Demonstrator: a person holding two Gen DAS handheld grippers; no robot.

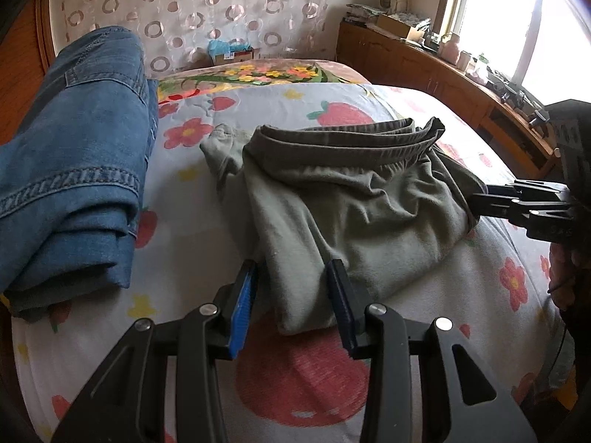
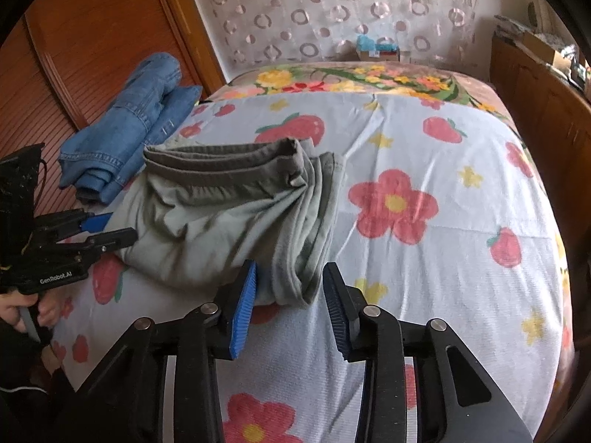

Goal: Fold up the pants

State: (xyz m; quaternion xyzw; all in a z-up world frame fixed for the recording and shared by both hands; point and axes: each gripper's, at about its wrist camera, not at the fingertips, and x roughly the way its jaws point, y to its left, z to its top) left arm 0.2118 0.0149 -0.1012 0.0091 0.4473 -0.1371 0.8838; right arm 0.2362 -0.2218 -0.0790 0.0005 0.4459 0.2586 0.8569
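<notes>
Grey-green pants (image 1: pixel 343 199) lie folded in a loose bundle on the flowered bedsheet (image 1: pixel 424 295), waistband at the far side. They also show in the right wrist view (image 2: pixel 221 214). My left gripper (image 1: pixel 295 295) is open, its blue pads either side of the bundle's near left corner, not clamped. My right gripper (image 2: pixel 290 302) is open at the bundle's near right corner. The right gripper shows in the left wrist view (image 1: pixel 491 203) at the bundle's right edge. The left gripper shows in the right wrist view (image 2: pixel 110 229) at its left edge, open.
Folded blue jeans (image 1: pixel 74 162) lie at the bed's left side, also in the right wrist view (image 2: pixel 129 125). A wooden cabinet (image 1: pixel 461 85) with clutter runs along the right under a window. A small box (image 1: pixel 231 51) sits at the bed's head. A wooden panel (image 2: pixel 92 55) stands at left.
</notes>
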